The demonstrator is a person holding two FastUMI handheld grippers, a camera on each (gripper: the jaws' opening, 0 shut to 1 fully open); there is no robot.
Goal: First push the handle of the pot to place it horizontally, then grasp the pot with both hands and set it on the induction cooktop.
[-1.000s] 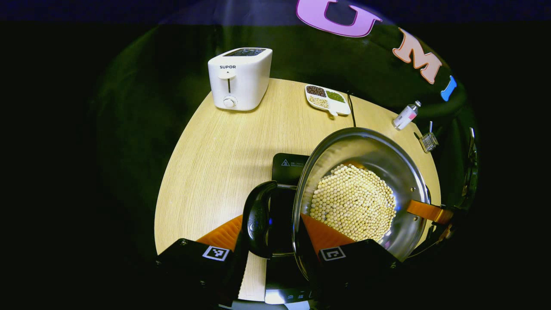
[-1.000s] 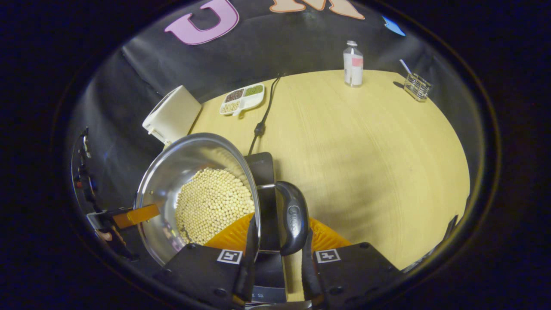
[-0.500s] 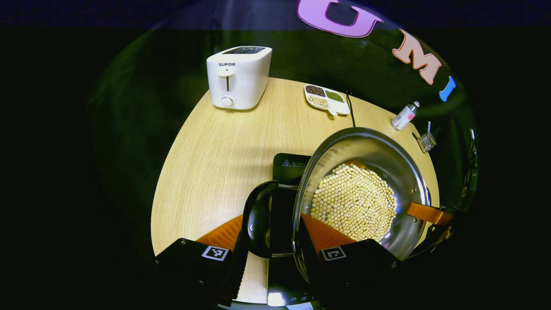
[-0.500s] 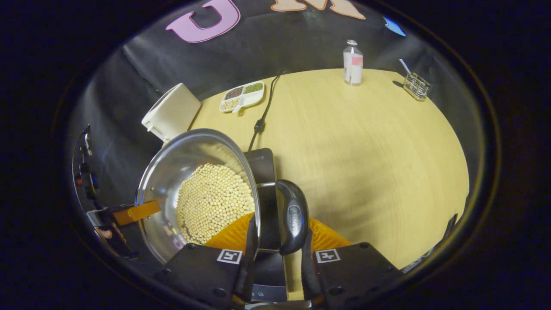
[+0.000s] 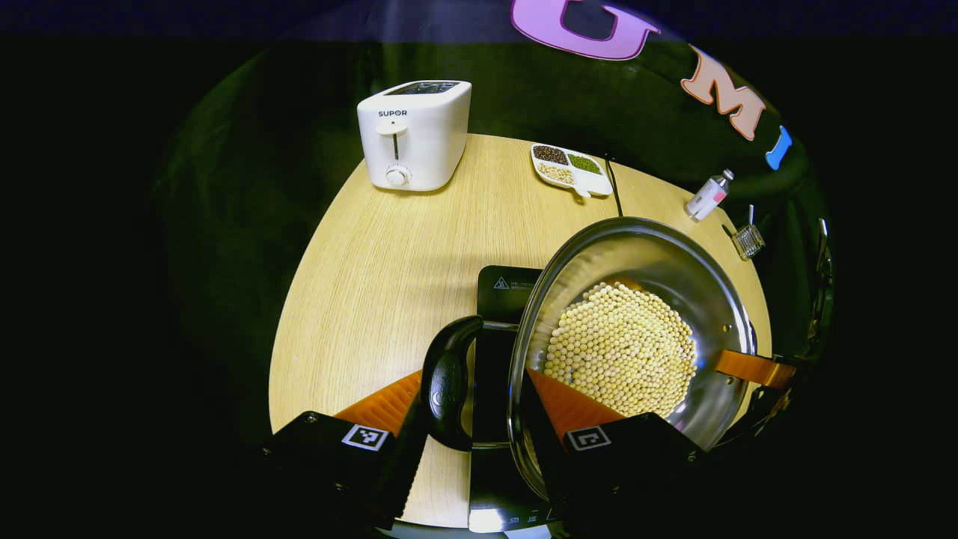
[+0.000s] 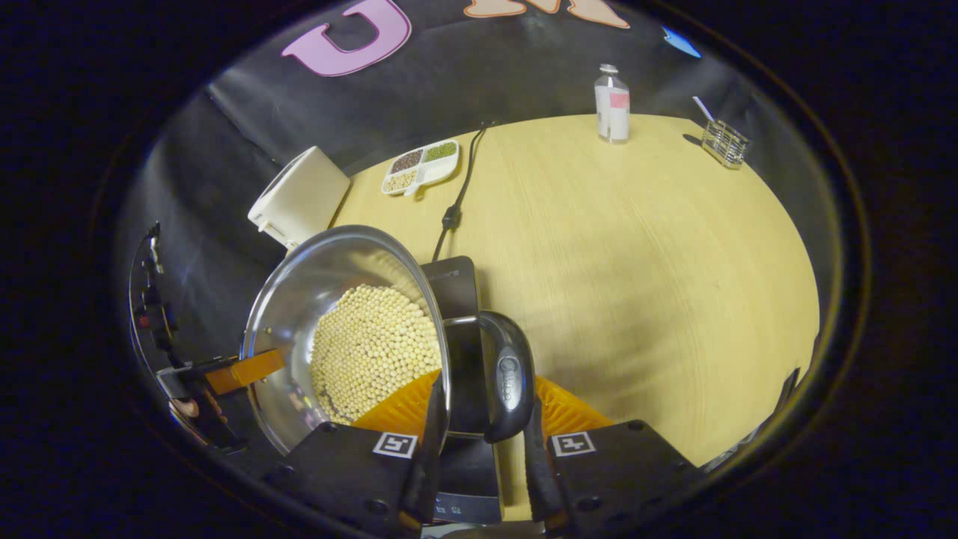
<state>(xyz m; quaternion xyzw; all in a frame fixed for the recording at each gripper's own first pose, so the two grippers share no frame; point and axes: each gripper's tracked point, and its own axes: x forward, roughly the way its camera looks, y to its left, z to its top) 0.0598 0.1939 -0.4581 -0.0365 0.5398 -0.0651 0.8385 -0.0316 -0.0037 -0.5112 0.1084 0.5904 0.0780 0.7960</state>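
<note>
A steel pot (image 5: 651, 254) holding pale soybeans (image 5: 621, 350) hangs between both grippers, over the black induction cooktop (image 5: 503, 288). My left gripper (image 5: 475, 400) is shut on the pot's black loop handle (image 5: 447, 382), one finger outside the loop and one inside the rim. In the right gripper view my right gripper (image 6: 479, 408) is shut the same way on the opposite handle (image 6: 509, 378) of the pot (image 6: 314, 277), above the cooktop (image 6: 453, 281). Each gripper's finger shows at the far rim in the other's view. Whether the pot touches the cooktop is hidden.
On the round wooden table (image 5: 374, 262) stand a white toaster (image 5: 415, 135), a divided dish of beans (image 5: 570, 171), a black cord (image 5: 612, 187), a small bottle (image 5: 709, 196) and a wire basket (image 5: 748, 239). Broad bare wood (image 6: 636, 262) lies right of the cooktop.
Both grippers and the pot have shifted only slightly over the cooktop. Both holds on the handles are unchanged.
</note>
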